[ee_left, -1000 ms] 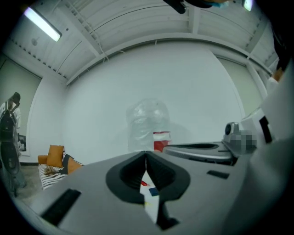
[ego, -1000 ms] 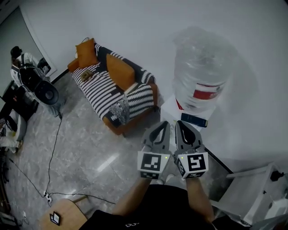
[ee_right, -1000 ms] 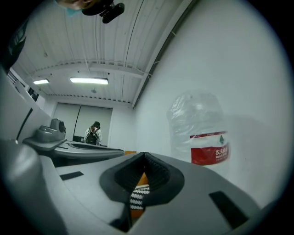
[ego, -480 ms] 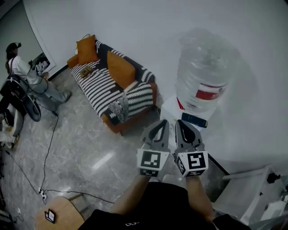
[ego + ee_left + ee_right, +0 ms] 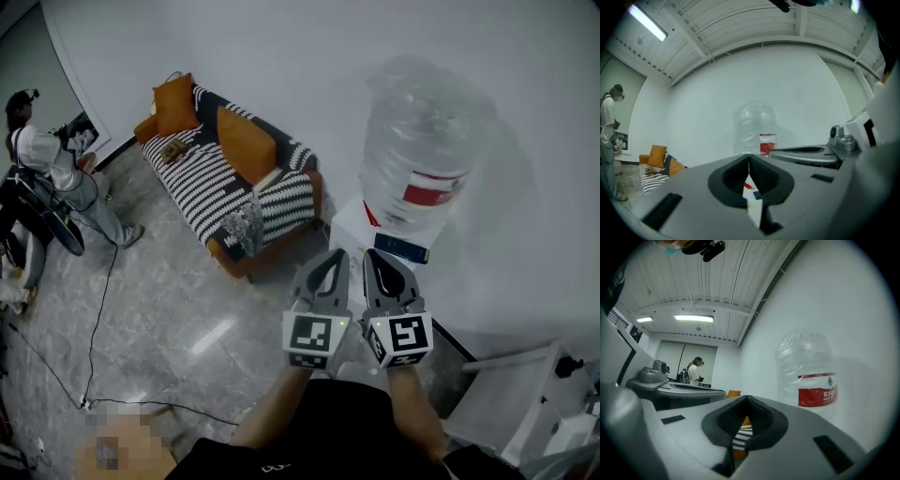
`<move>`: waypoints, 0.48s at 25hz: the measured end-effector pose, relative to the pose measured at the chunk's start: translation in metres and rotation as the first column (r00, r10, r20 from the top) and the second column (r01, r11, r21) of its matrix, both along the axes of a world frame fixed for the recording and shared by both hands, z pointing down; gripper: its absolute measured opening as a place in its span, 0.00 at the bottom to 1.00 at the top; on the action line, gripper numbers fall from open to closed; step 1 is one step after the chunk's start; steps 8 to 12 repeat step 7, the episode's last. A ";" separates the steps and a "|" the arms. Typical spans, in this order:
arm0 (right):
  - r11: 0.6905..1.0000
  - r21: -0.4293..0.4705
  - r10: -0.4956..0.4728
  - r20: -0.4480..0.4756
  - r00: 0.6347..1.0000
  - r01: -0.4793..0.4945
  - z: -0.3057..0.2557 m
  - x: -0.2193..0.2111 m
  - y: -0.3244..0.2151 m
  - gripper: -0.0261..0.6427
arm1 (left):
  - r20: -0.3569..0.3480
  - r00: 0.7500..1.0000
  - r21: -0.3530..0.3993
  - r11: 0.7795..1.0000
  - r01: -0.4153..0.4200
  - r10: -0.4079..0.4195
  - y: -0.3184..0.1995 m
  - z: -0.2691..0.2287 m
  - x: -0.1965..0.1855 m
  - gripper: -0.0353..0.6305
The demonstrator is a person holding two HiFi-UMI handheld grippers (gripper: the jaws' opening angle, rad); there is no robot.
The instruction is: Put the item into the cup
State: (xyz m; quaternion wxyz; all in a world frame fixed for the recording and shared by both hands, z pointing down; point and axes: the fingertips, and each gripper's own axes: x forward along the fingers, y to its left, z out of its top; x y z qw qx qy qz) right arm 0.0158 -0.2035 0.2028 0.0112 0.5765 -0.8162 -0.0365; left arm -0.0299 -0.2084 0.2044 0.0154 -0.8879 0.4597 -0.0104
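Person (image 5: 39,155) at far left has shifted along the wall; grippers barely budged. Left gripper (image 5: 336,259) & right gripper (image 5: 369,259) sit side by side, ribbed jaws pinched shut, nothing in them. Clear crinkly water jug (image 5: 422,150) is just ahead, glossy stone floor (image 5: 169,319) open to the left. Cup & item: can't tell where.

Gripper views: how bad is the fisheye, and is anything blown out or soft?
Left gripper view: heavy fisheye, black corners, ceiling lines bowed, bottle hazy. Right gripper view: same black corners, ceiling lamp blown out, label fairly crisp. Head view: dim, bottle soft-edged.
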 end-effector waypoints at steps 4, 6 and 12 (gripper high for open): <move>1.000 -0.005 -0.003 0.004 1.000 0.003 0.001 -0.003 -0.004 0.05 | 0.006 1.000 0.007 1.000 0.009 -0.009 -0.003 0.001 -0.005 0.07; 1.000 0.002 -0.008 0.004 1.000 0.008 -0.001 -0.006 -0.007 0.05 | 0.014 1.000 0.010 1.000 0.023 -0.023 -0.006 0.003 -0.011 0.07; 1.000 0.007 -0.011 0.004 1.000 0.011 -0.002 -0.008 -0.008 0.05 | 0.017 0.999 0.008 1.000 0.030 -0.030 -0.008 0.004 -0.014 0.07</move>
